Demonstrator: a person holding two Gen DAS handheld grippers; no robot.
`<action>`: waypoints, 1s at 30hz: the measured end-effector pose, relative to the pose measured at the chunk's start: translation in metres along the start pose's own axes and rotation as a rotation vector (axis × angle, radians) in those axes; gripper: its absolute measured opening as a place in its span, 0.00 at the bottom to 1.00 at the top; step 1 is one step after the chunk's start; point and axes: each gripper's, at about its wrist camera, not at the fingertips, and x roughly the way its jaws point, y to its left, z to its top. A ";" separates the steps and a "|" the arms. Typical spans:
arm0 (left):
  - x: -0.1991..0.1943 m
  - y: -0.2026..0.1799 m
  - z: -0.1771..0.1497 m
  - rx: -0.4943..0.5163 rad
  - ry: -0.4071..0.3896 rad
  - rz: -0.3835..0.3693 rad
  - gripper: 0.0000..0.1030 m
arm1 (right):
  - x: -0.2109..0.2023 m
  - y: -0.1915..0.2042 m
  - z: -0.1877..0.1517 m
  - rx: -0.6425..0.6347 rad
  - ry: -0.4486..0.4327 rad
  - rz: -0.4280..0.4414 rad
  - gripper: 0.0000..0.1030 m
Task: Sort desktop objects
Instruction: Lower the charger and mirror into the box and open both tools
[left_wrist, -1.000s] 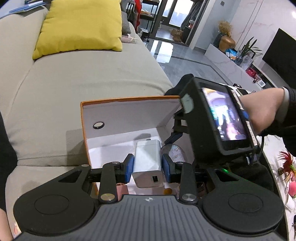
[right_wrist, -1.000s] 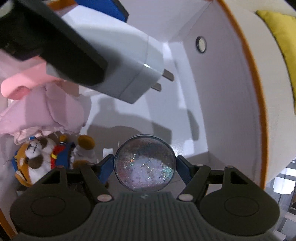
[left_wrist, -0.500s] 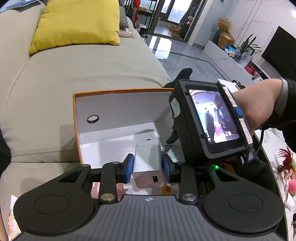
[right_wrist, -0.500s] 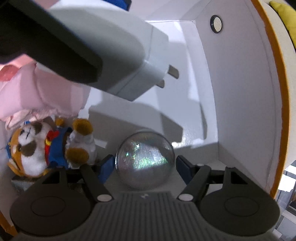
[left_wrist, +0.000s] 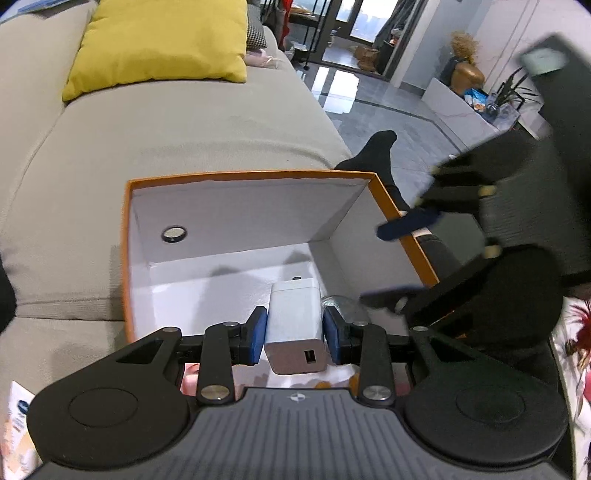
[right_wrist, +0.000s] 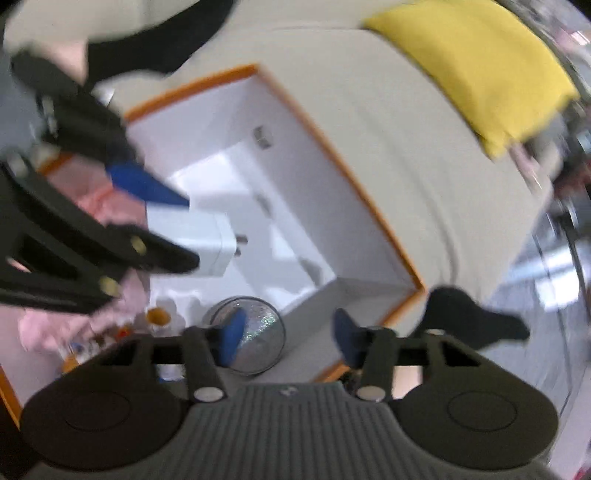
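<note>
My left gripper is shut on a white plug charger and holds it over the open orange-edged white box. The charger also shows in the right wrist view, prongs pointing into the box. My right gripper is open and empty, lifted above the box's near corner. The glitter-filled clear ball lies in the box just below the gripper's left finger. The ball's edge shows in the left wrist view beside the charger.
The box stands against a beige sofa with a yellow cushion. Pink cloth and a small plush toy lie in the box. A black-socked foot is beyond the box. A leaflet lies at lower left.
My right gripper has let go of the glitter ball, opened, and pulled up and back out of the box. The ball now rests in the box. My left gripper still holds the charger.
</note>
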 end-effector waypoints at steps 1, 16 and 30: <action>0.003 -0.002 0.001 -0.008 0.002 -0.002 0.37 | -0.007 -0.005 -0.004 0.051 -0.016 -0.022 0.40; 0.057 -0.039 0.002 -0.090 0.030 0.079 0.37 | 0.007 -0.039 -0.045 0.402 -0.106 -0.222 0.32; 0.078 -0.025 -0.005 -0.227 0.133 -0.066 0.36 | -0.002 -0.033 -0.056 0.401 -0.100 -0.216 0.32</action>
